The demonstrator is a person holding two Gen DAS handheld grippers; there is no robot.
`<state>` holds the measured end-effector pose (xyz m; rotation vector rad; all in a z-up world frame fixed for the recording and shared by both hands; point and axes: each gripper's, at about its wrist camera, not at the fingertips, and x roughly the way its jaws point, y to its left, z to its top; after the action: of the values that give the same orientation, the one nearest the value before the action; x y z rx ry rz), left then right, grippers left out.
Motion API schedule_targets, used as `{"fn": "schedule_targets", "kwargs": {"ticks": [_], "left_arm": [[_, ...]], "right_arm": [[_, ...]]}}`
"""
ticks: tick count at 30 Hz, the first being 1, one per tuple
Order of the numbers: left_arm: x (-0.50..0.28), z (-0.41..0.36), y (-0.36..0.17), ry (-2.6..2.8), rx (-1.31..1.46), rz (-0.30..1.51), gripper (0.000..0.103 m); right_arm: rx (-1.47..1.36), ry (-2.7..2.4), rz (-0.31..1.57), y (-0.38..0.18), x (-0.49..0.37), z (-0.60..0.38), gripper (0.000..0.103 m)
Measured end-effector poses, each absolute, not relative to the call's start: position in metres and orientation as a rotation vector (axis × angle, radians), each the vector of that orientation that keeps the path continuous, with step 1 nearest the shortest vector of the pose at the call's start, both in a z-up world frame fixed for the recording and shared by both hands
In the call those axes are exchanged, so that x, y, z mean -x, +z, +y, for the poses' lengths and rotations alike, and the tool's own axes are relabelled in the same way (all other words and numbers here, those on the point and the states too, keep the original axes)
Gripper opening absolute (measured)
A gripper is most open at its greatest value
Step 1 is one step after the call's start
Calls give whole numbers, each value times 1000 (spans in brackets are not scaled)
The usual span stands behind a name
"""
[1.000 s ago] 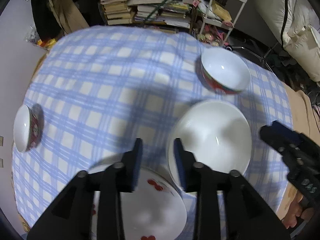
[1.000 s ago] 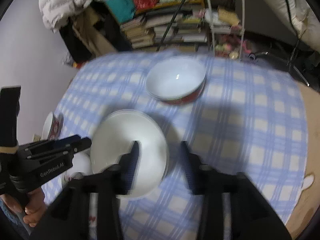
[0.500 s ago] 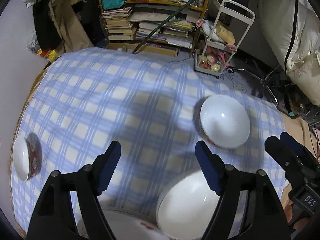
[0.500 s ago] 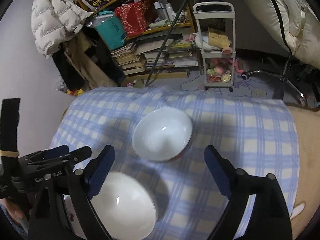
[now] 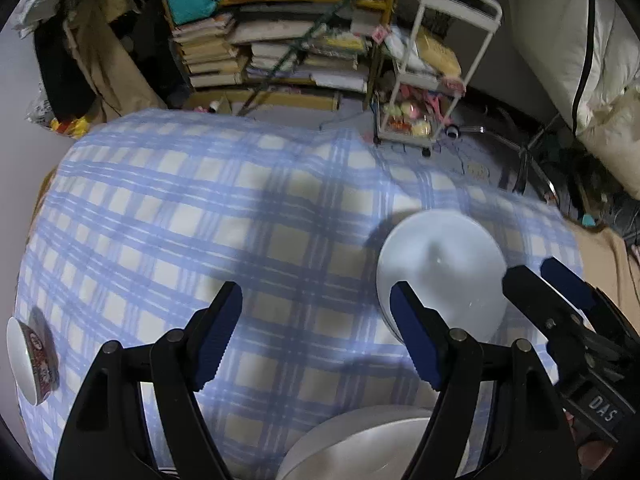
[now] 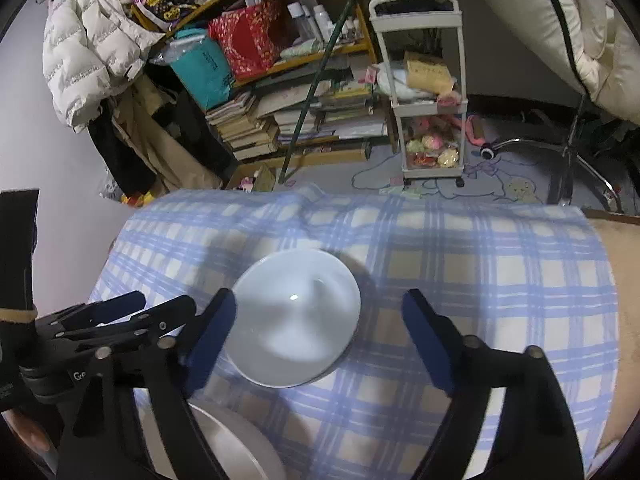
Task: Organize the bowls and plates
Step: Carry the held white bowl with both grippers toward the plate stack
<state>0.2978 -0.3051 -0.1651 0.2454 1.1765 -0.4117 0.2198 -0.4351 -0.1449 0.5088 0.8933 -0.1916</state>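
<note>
A white bowl [image 5: 444,268] with a red outside sits on the blue checked tablecloth [image 5: 200,208]; it also shows in the right wrist view [image 6: 296,316]. A larger white bowl [image 5: 360,444] lies at the near edge, partly hidden by my fingers; it also shows in the right wrist view [image 6: 236,440]. A small red-patterned bowl [image 5: 28,356] stands at the far left. My left gripper [image 5: 316,332] is open and empty above the cloth. My right gripper [image 6: 316,340] is open and empty, held above the white bowl.
Behind the table stand a shelf of stacked books [image 6: 280,116], a white trolley [image 6: 432,100] and a chair base [image 6: 572,160]. A white jacket [image 6: 92,48] hangs at the back left. The cloth ends at bare wood on the right [image 6: 624,264].
Both grippers have opened wide from nearly shut and pulled back and up. The large white bowl has slid toward the bottom edge of both views.
</note>
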Motion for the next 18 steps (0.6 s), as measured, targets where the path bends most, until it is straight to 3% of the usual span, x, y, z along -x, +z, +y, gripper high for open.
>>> {"fn": "schedule_targets", "kwargs": {"ticks": [2, 9, 13, 15, 17, 18], "left_arm": [[-298, -310, -173, -431, -259, 1194, 75], [-306, -321, -198, -413, -246, 1253, 74], [-308, -329, -210, -424, -257, 1277, 74], [-307, -333, -215, -431, -272, 1279, 70], [-307, -336, -221, -438, -282, 1300, 61], [-307, -338, -224, -452, -280, 1320, 56]], "right_arm": [[-526, -187, 912, -155, -221, -437, 75], [-594, -191, 954, -185, -227, -453, 73], [-618, -191, 981, -199, -229, -456, 62], [-655, -180, 988, -206, -230, -459, 54], [-699, -166, 995, -212, -230, -462, 34], [-718, -160, 996, -214, -231, -463, 30]]}}
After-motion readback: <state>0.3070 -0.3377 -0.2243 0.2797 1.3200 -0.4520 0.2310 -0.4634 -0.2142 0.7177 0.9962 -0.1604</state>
